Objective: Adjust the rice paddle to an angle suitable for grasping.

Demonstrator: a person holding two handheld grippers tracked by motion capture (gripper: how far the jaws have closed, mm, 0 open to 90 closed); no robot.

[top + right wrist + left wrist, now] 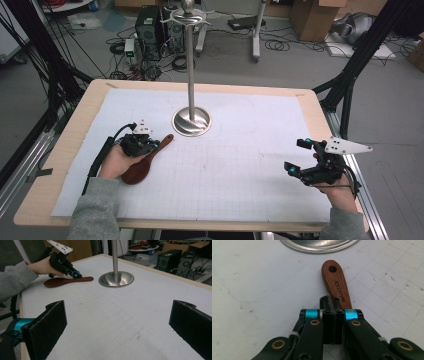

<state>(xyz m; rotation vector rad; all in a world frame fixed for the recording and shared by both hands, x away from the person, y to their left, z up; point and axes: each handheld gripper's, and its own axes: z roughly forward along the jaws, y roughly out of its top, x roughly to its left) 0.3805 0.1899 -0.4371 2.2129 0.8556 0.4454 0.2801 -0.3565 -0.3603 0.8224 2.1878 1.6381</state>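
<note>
The jaws of the left gripper [332, 305] are seen pressed tight together, and the wooden spoon [148, 160] is lying right at them. It cannot be told if the thin handle is pinched between them or just lies under them. The spoon is laid flat on the white sheet of the desk [70, 150]. Its long line is slanted: the handle end with the small hole is pointed up toward the round base of the metal stand [191, 121], and the wide dark bowl is turned back toward the person. The handle tip is stopped just short of that base. The left hand [116, 162] is stretched forward and low, with the gripper tipped down onto the spoon.

The jaws of the right gripper [117, 327] are held wide apart, and nothing is held between them. That gripper is kept above the desk, well apart from the spoon, near the right edge. It is pointed across the desk toward the stand. The right hand [342, 192] is wrapped around it from behind.
</note>
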